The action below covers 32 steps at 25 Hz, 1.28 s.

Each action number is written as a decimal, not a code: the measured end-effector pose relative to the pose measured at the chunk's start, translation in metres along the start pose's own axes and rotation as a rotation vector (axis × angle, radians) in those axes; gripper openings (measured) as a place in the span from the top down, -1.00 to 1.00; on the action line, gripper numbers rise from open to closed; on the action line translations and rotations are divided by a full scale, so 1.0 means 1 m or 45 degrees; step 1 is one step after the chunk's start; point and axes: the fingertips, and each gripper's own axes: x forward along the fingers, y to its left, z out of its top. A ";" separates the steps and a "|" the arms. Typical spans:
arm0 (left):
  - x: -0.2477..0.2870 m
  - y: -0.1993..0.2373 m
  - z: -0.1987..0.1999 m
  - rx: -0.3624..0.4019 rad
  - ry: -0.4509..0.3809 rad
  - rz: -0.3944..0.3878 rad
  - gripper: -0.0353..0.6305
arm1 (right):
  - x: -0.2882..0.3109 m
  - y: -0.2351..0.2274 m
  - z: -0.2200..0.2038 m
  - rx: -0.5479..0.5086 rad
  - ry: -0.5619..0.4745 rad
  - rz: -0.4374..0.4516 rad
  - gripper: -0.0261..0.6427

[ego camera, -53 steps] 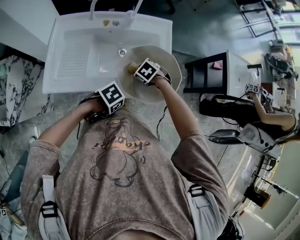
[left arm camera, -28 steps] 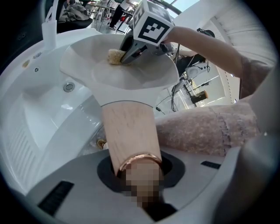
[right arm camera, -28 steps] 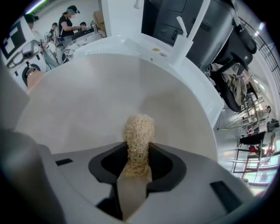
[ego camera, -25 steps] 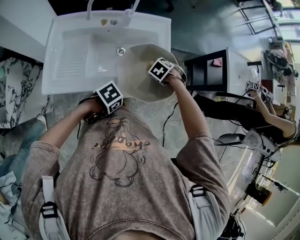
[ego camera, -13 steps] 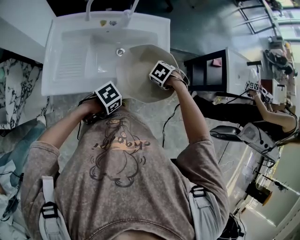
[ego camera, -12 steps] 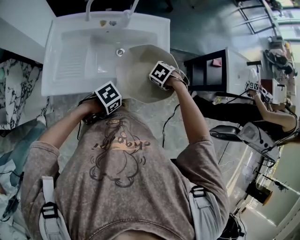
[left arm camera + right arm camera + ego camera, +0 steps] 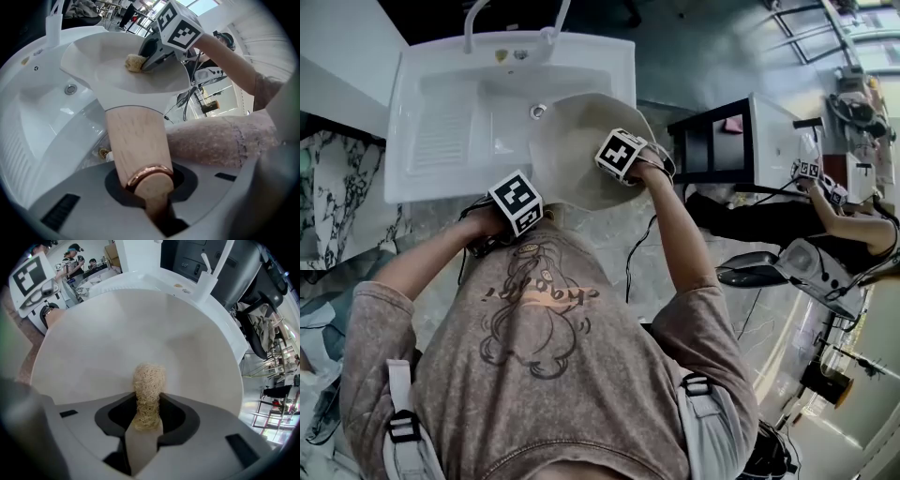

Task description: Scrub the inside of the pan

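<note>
The left gripper [image 7: 151, 190] is clamped on the wooden handle [image 7: 135, 143] of the white pan [image 7: 112, 84], which leans over the sink's [image 7: 441, 112] right front corner. The right gripper [image 7: 144, 430] pinches a fibrous scrubber [image 7: 149, 380] against the pan's inside.

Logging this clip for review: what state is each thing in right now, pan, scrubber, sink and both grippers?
Sink: no water seen running.
Pan: held over the sink, inside facing up.
Scrubber: pinched, pressed on the pan's inside.
Left gripper: shut on wooden handle.
Right gripper: shut on scrubber.
</note>
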 end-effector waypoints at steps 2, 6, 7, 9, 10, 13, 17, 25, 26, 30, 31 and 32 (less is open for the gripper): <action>0.000 0.001 0.001 0.002 -0.005 0.005 0.71 | -0.004 0.000 0.004 0.015 -0.047 -0.011 0.46; -0.003 0.004 0.002 0.013 -0.007 0.018 0.72 | -0.023 0.013 0.023 0.113 -0.252 0.048 0.46; -0.004 0.004 0.002 0.019 -0.006 0.026 0.72 | -0.029 0.015 0.028 0.142 -0.302 0.057 0.46; -0.007 0.005 0.002 0.024 -0.005 0.032 0.72 | -0.042 0.016 0.035 0.187 -0.388 0.052 0.46; -0.008 0.005 0.003 0.021 -0.007 0.028 0.72 | -0.048 0.017 0.039 0.205 -0.422 0.043 0.46; -0.010 0.004 0.002 0.009 -0.012 0.015 0.72 | -0.062 0.023 0.045 0.244 -0.498 0.012 0.46; -0.013 0.011 0.000 0.007 -0.020 0.045 0.72 | -0.076 0.035 0.054 0.279 -0.604 -0.001 0.46; -0.023 0.024 0.000 -0.101 -0.095 0.053 0.72 | -0.115 0.028 0.054 0.413 -0.838 -0.084 0.46; -0.025 0.027 0.000 -0.116 -0.106 0.058 0.71 | -0.120 0.026 0.052 0.438 -0.871 -0.094 0.46; -0.034 0.041 -0.006 -0.175 -0.150 0.094 0.71 | -0.133 0.022 0.040 0.578 -1.018 -0.105 0.45; -0.037 0.045 -0.007 -0.190 -0.160 0.103 0.71 | -0.135 0.020 0.036 0.624 -1.057 -0.108 0.45; -0.039 0.048 -0.009 -0.208 -0.168 0.110 0.71 | -0.135 0.018 0.032 0.671 -1.094 -0.111 0.45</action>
